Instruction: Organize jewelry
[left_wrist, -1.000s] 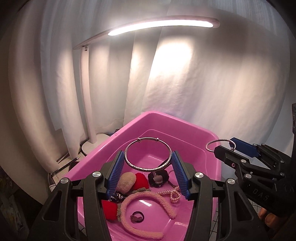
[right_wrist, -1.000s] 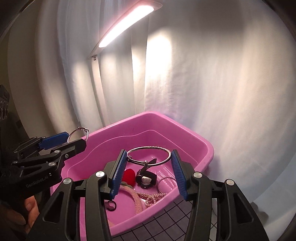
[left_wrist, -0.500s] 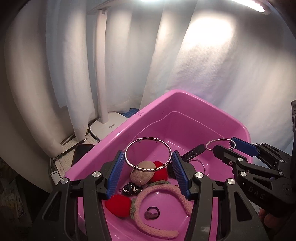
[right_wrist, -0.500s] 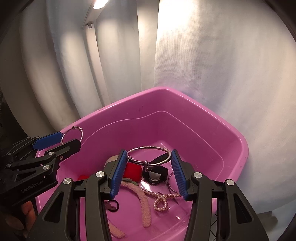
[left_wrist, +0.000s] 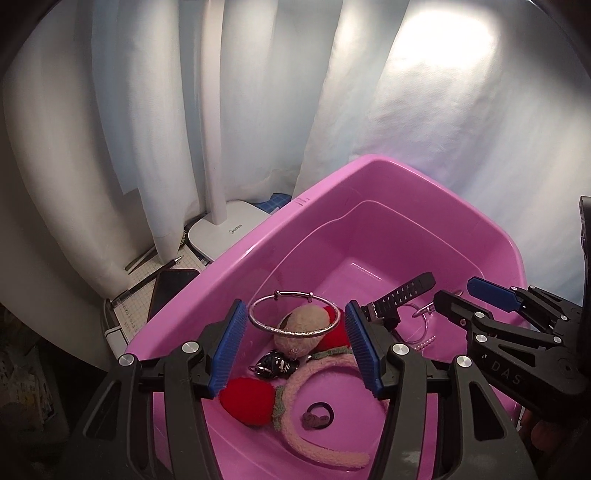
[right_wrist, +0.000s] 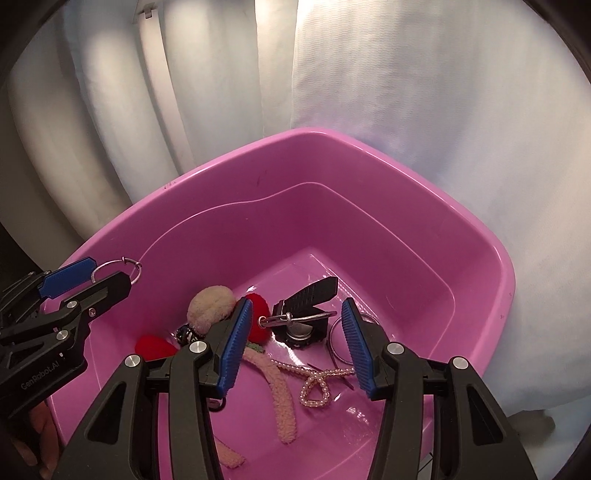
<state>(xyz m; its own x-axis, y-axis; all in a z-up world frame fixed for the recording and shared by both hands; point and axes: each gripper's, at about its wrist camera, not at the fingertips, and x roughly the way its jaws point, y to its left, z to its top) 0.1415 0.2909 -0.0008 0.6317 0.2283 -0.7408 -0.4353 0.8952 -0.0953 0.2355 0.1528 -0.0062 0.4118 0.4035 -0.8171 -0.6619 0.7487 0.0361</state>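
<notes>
Your left gripper (left_wrist: 294, 314) is clamping one silver bangle (left_wrist: 295, 335) crosswise between its two blue pads, and the bangle is hanging in the air above the near end of the pink tub (right_wrist: 332, 184). Your right gripper (right_wrist: 296, 308) is standing with its fingers spread, and a second bangle (right_wrist: 310, 316) is sitting edge-on between the pads, over the watch (right_wrist: 314, 293). Whether the pads are touching that second bangle cannot be told.

Count, as found:
- Grippers: two. Bangles at the grippers: two.
- Tub: one.
- Lying on the tub floor:
  - one black watch
  - one pink fluffy headband (left_wrist: 321, 369)
  - two red pompoms (left_wrist: 247, 400) (left_wrist: 332, 338)
  - one beige pompom (left_wrist: 303, 321)
  - one thin hoop (right_wrist: 332, 345)
  - one pearl clip (right_wrist: 291, 367)
  - one dark ring (left_wrist: 314, 419)
  - one small black-and-white piece (left_wrist: 275, 363), too small to identify
- Outside the tub, at its left: one white lamp (left_wrist: 229, 229), one phone (left_wrist: 170, 291) and one pen (left_wrist: 162, 266).

Pose: you are holding both grippers tilted forward and down over the tub. The left one is reaching in across the near rim. The right one is standing just beside it on the right, and its tip is angling in toward the watch and hoop. The two grippers are staying apart, not touching.
</notes>
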